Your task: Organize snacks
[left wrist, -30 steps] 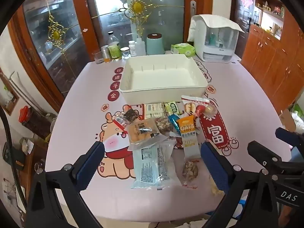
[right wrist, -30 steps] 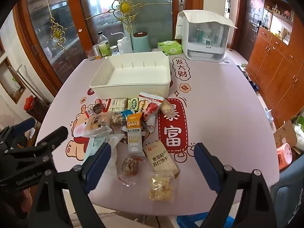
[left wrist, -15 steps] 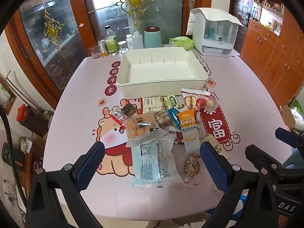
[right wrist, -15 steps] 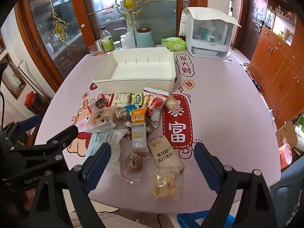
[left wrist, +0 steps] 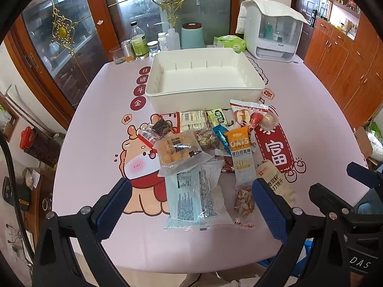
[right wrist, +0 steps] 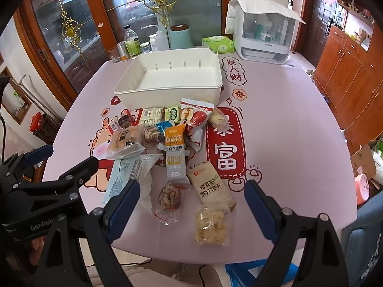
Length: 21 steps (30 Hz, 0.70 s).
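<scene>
An empty white bin point(left wrist: 203, 93) point(right wrist: 167, 93) stands mid-table. In front of it lies a pile of snack packets: an orange OATS bar point(left wrist: 241, 153) point(right wrist: 175, 153), a pale blue packet point(left wrist: 194, 196) point(right wrist: 124, 174), a clear bag of golden cakes point(left wrist: 177, 151), a red date packet point(left wrist: 246, 117) point(right wrist: 194, 114), a beige cracker pack point(right wrist: 211, 186), a bag of pale puffs point(right wrist: 211, 224) and a nut cluster packet point(right wrist: 168, 197). My left gripper point(left wrist: 191, 203) hangs open over the blue packet, holding nothing. My right gripper point(right wrist: 191, 203) is open above the front packets, empty.
The pink printed tablecloth point(left wrist: 95, 129) covers the table. Along the far edge stand bottles and jars point(left wrist: 138, 43), a teal canister point(left wrist: 192, 35), a green tissue pack point(left wrist: 229, 43) and a white appliance point(left wrist: 273, 33). Wooden cabinets point(left wrist: 347, 62) line the right.
Both grippers have drifted forward toward the table, so the bin and snack pile appear closer. Nothing was picked up and both stayed open.
</scene>
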Each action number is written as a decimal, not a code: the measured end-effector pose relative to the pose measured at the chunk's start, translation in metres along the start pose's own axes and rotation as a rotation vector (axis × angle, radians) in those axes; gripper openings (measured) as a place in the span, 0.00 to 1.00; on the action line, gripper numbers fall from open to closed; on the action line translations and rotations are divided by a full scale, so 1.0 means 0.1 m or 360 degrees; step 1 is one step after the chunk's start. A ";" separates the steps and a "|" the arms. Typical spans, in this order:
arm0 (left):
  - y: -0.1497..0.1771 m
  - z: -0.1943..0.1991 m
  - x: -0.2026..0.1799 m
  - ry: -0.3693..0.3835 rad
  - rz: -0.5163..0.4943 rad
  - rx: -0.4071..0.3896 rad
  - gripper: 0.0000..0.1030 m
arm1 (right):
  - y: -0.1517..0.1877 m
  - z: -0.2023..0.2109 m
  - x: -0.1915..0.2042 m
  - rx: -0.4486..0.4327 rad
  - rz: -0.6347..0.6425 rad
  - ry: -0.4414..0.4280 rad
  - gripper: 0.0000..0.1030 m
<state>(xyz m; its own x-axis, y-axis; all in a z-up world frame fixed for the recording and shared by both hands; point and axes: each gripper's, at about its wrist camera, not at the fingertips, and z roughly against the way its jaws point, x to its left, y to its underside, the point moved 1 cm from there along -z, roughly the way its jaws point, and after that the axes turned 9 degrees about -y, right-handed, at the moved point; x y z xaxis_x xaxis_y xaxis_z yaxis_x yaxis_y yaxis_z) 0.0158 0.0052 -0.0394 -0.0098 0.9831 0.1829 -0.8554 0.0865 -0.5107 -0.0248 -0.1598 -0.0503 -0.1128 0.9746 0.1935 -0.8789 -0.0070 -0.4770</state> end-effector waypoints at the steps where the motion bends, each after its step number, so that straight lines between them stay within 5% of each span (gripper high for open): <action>1: 0.00 -0.01 0.00 0.0000 -0.0001 0.0004 0.96 | 0.01 -0.01 0.00 0.0003 -0.0002 -0.0003 0.87; 21: 0.02 -0.08 0.00 0.0024 0.0002 0.0042 0.96 | 0.02 -0.06 -0.01 0.0010 0.0000 0.0011 0.87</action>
<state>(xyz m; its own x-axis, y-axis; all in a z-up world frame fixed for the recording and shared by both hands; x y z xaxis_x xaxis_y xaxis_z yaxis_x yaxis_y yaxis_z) 0.0184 0.0064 -0.0466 -0.0033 0.9856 0.1693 -0.8688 0.0810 -0.4885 -0.0240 -0.1596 -0.0570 -0.1097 0.9761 0.1877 -0.8817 -0.0084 -0.4717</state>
